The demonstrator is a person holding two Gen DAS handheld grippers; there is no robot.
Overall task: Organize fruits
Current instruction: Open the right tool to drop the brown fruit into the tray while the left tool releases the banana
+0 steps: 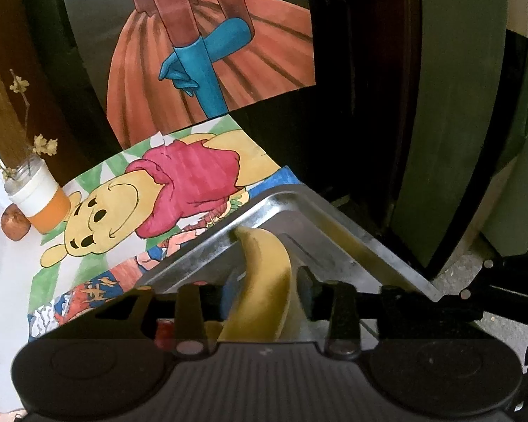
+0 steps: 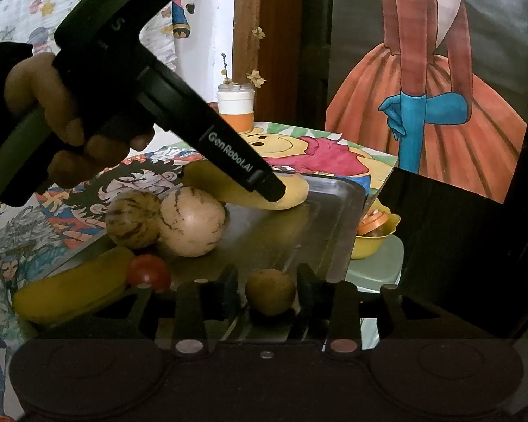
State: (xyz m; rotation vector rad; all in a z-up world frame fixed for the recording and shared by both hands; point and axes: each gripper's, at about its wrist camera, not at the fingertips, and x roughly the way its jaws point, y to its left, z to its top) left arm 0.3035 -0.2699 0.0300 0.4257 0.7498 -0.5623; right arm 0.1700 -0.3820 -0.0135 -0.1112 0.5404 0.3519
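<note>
Banana (image 1: 264, 281) — between left gripper's (image 1: 264, 283) parted jaws

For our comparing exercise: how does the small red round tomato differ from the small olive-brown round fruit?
The red tomato is glossy; the olive-brown fruit is dull and looks slightly larger. The tomato lies beside a yellow banana; the olive-brown fruit sits apart from other fruit. Both are small and round.

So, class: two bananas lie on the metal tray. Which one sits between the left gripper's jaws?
The far banana, beyond the two striped melons; the other banana lies near the tomato.
</note>
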